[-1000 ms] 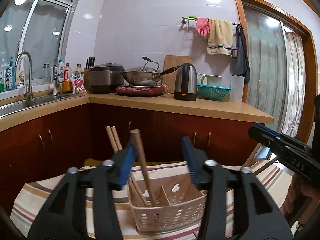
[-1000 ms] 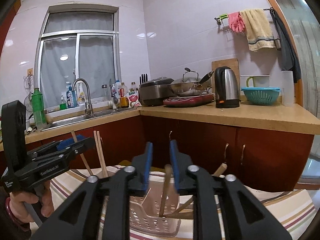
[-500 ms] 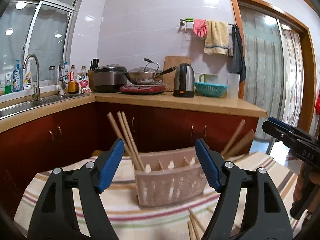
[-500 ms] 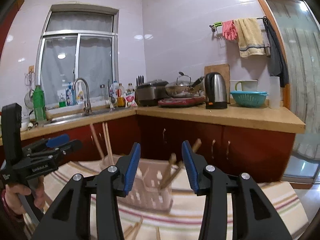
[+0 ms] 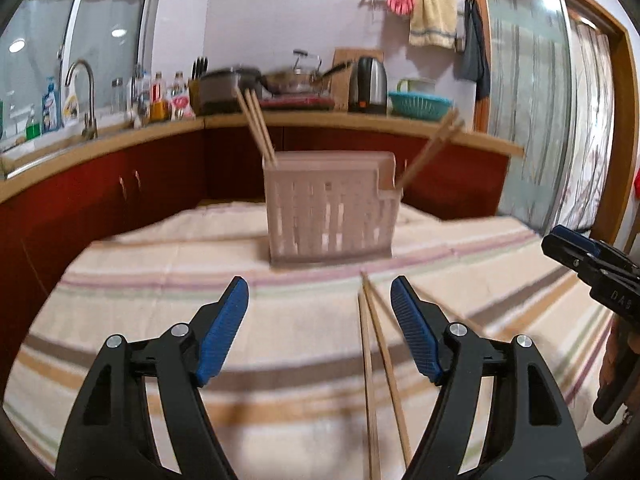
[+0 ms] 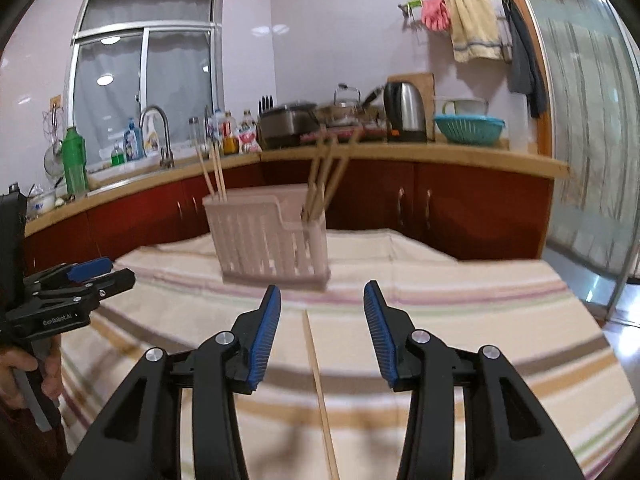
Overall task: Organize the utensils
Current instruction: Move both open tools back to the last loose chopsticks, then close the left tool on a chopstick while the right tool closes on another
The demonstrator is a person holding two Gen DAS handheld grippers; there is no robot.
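Note:
A pale pink slotted utensil basket (image 5: 328, 208) (image 6: 264, 236) stands on the striped cloth. Wooden chopsticks lean out of its left end (image 5: 256, 128) (image 6: 212, 172) and its right end (image 5: 432, 148) (image 6: 328, 176). My left gripper (image 5: 319, 286) is open, low over the cloth short of the basket. Two loose chopsticks (image 5: 368, 340) lie under it, near its right finger. My right gripper (image 6: 322, 292) is open too, with one loose chopstick (image 6: 318, 380) on the cloth below the gap. Neither gripper holds anything.
The striped cloth (image 5: 160, 280) (image 6: 480, 300) covers the table. Behind runs a wooden counter with dark red cabinets (image 5: 152, 176), a sink tap (image 6: 160, 136), bottles, a wok and a kettle (image 6: 404, 112). A hand (image 6: 16, 364) holds the left gripper (image 6: 92, 276) at the left edge.
Both grippers let go of chopsticks now standing in the basket, opened, and drew back and down from it. Loose chopsticks on the cloth have come into view.

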